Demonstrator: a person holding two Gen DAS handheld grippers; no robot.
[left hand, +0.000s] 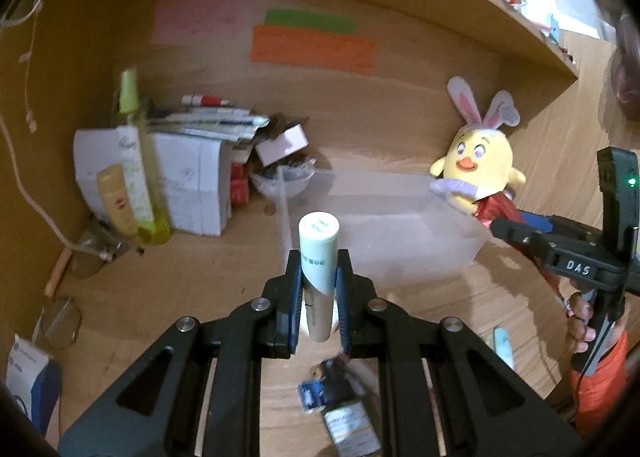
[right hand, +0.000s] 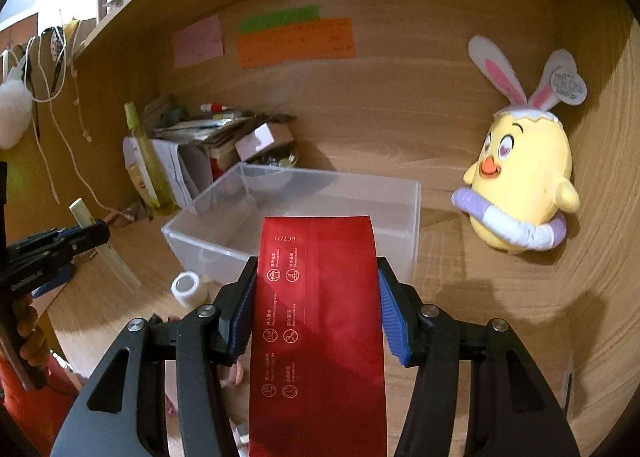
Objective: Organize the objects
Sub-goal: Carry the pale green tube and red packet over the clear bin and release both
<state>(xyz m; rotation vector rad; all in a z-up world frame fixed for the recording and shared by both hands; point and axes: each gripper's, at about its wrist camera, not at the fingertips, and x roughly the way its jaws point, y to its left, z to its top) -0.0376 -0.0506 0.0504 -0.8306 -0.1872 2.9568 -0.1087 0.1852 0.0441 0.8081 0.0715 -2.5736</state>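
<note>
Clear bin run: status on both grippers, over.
Left gripper shut on pale tube. Right gripper shut on red pouch. Clear bin ahead, unobstructed.

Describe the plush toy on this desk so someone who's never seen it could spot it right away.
Start at the clear plastic bin in the middle of the wooden desk. Just right of it, against the back panel, sits the plush chick. Nothing else nearby is yellow with pink-lined bunny ears and a lavender swim ring.

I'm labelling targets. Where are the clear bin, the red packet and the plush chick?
clear bin (right hand: 414,217), right wrist view, right rim corner.
red packet (right hand: 320,317), right wrist view, middle.
plush chick (right hand: 524,177), right wrist view, belly.
</note>
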